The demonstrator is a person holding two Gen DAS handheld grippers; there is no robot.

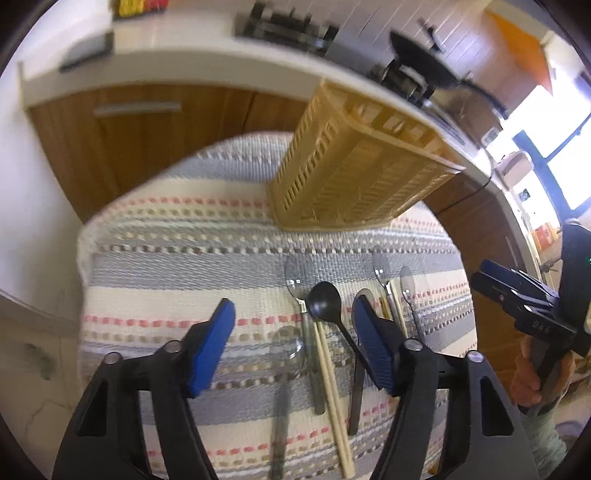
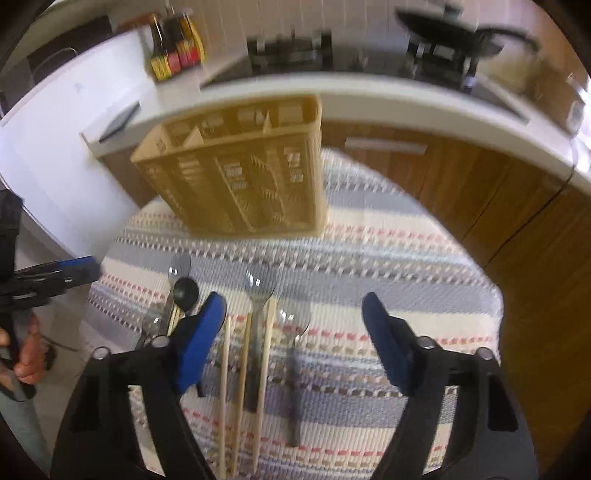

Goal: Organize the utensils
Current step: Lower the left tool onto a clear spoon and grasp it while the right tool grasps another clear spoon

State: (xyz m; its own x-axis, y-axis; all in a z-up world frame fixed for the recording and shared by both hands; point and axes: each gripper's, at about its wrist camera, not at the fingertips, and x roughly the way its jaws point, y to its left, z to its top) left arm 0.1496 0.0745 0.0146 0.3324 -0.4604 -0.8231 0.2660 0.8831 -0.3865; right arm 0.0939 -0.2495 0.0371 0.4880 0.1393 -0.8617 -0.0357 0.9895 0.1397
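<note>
A tan slotted utensil caddy (image 1: 354, 166) stands at the far side of a striped woven mat (image 1: 166, 266); it also shows in the right wrist view (image 2: 243, 173). Several utensils lie on the mat: a black spoon (image 1: 325, 302), metal spoons (image 1: 295, 280) and wooden chopsticks (image 1: 332, 384). My left gripper (image 1: 291, 314) is open and empty above them. My right gripper (image 2: 293, 306) is open and empty above a metal spoon (image 2: 258, 284), another spoon (image 2: 293, 317) and chopsticks (image 2: 266, 354). The black spoon (image 2: 185, 291) lies to its left.
A white kitchen counter (image 2: 406, 99) with wooden cabinets (image 1: 147, 140) curves behind the mat. On it are a stove (image 2: 291, 51), a black pan (image 2: 450, 22) and sauce bottles (image 2: 173, 48). The other gripper shows at the edge of each view (image 1: 517, 299) (image 2: 55, 277).
</note>
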